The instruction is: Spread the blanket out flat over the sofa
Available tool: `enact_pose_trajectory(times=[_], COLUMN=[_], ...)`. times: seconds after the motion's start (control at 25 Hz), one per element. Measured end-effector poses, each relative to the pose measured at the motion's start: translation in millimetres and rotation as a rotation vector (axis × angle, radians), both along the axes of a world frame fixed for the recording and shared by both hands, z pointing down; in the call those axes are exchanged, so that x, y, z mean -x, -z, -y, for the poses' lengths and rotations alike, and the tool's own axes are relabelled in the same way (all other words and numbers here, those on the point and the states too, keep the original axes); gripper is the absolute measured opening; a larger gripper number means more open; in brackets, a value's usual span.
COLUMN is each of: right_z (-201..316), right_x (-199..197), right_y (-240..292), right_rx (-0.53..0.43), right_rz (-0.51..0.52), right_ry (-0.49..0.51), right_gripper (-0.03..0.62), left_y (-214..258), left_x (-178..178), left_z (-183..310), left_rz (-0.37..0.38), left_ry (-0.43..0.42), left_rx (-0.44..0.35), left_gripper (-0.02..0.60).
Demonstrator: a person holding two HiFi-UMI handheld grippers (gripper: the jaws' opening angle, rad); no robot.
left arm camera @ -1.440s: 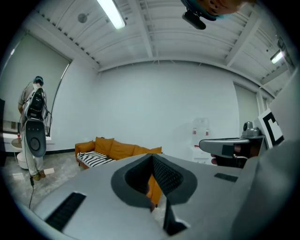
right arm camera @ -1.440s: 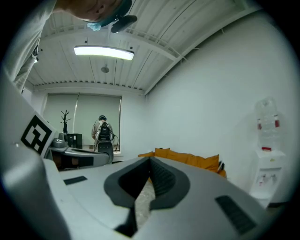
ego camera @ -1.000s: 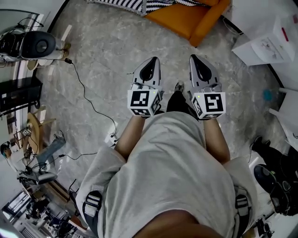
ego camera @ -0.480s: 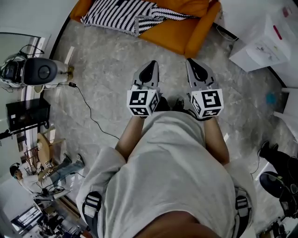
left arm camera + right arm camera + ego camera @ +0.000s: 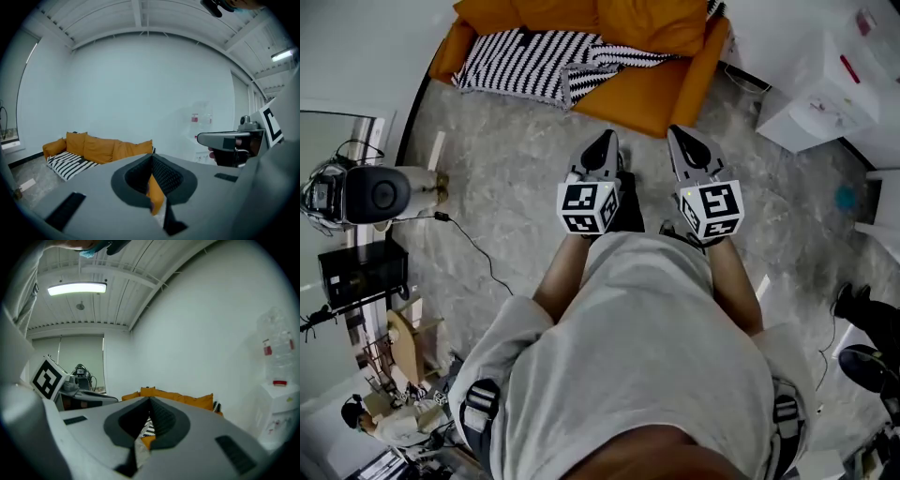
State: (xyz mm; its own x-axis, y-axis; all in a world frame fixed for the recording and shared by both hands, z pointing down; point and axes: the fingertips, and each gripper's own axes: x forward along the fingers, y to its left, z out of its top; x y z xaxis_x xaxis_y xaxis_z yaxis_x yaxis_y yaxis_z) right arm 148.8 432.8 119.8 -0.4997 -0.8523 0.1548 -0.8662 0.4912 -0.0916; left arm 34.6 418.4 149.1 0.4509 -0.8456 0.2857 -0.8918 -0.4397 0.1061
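Blanket bunched on sofa, perhaps overhanging front edge; floor open; left gripper, right gripper jaws together.

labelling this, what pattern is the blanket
The blanket is striped black and white, best in the head view.

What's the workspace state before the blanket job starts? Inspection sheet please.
Surface: grey marbled floor, no table.
Job's things: orange sofa ahead. The striped blanket lies rumpled on the part of it toward the head view's left, not spread flat.
Clutter: white boxes beside the sofa; dark shoes at the right edge.
Grippers: left gripper and right gripper are both shut and empty, side by side, pointing at the sofa and short of it.
Cables: black cable trails across the floor at the left.
Surroundings: white walls; round device by the cable; a seated person at the lower left.
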Motion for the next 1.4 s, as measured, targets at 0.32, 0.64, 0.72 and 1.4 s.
enact_pose_trajectory(times=[0.32, 0.64, 0.72, 1.4], right_z=[103.2, 192.0, 206.3, 338.6], right_x=[32.7, 80.9, 85.5, 119.7], right_y=[-44.1, -137.1, -164.6, -336.8], right_rx=[0.090, 0.231, 0.274, 0.432], right_rz=[-0.007, -0.149, -0.174, -0.171], right_ry=[-0.024, 0.023, 0.031, -0.007], right_gripper=[0.020, 0.021, 0.021, 0.021], left_y=[-48.1, -135.2, -155.6, -336.6], left_x=[14.4, 53.2, 53.2, 73.3], left_z=[105.2, 205.8, 223.5, 372.4], left_rz=[0.022, 0.136, 0.151, 0.227], left_ry=[-0.080, -0.141, -0.180, -0.355], left_rx=[0.108, 0.174, 0.185, 0.341], left_gripper=[0.009, 0.009, 0.009, 0.009])
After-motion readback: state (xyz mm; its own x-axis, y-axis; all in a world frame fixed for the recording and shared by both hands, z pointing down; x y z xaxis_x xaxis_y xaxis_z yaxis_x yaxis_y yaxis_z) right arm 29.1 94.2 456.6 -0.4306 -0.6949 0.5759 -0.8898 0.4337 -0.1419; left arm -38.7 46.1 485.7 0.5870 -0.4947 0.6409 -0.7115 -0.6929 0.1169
